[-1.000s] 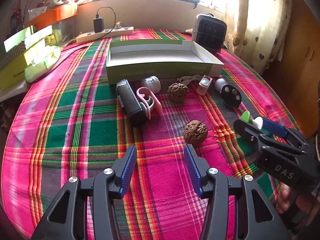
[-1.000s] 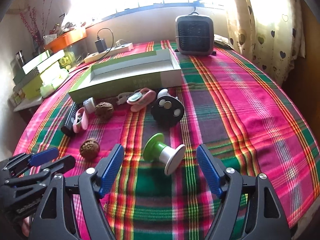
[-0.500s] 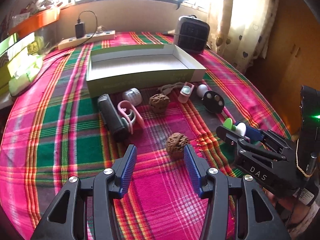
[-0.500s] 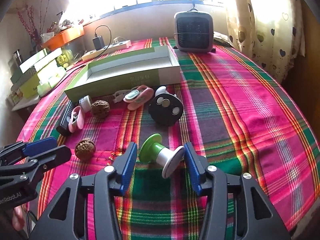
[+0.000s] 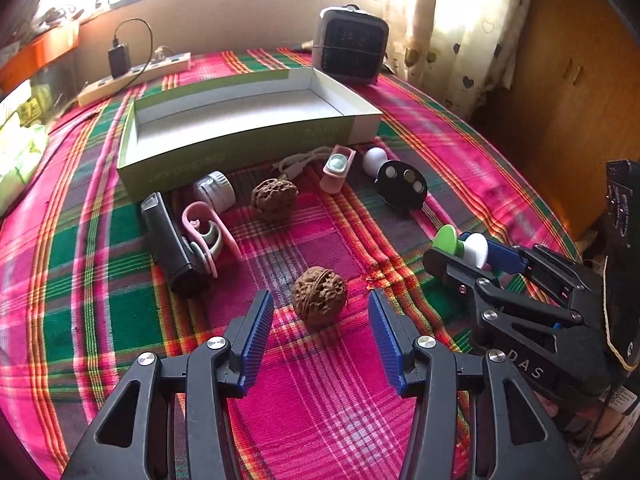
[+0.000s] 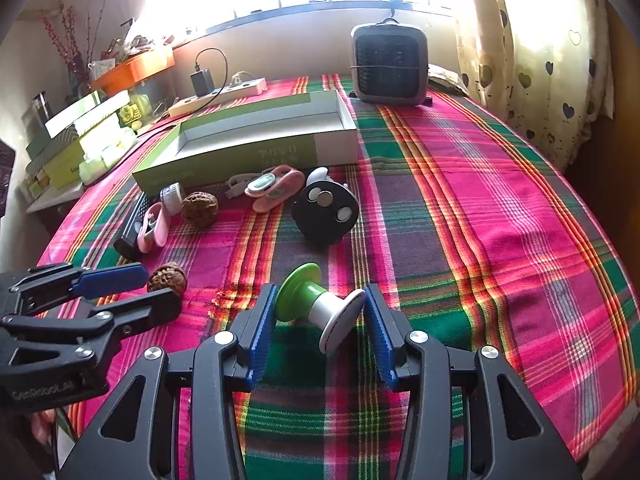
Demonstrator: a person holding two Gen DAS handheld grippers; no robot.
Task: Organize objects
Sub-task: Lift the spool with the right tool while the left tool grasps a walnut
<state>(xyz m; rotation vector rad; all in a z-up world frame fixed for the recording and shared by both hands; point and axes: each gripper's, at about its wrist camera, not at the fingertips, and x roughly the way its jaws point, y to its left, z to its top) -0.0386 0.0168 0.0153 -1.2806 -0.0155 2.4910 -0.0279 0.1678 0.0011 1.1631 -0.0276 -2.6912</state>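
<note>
- right gripper (image 6: 319,312): narrowed onto green-and-white spool (image 6: 320,306), which lies on its side on the plaid surface (image 6: 500,216); left pad at the green flange, right pad at the white flange, touching or all but touching
- left gripper (image 5: 320,316): jaws wide apart, holding nothing; near walnut (image 5: 319,295) sits on the surface between the fingertips, clear gap on both sides
- in the left wrist view the right gripper (image 5: 460,246) shows at right with the spool (image 5: 460,242) between its tips
- beyond: black device (image 5: 170,242) with pink clip (image 5: 208,232) against it, small white jar (image 5: 215,191), second walnut (image 5: 274,198), pink gadget (image 5: 338,168), white cable (image 5: 298,163), black round holder (image 5: 401,189)
- all of these lie just in front of the open green box (image 5: 224,152); nothing seen inside it
- far end: small heater (image 5: 349,51), power strip (image 5: 134,76) with charger plugged in, curtain (image 6: 540,60) at right
</note>
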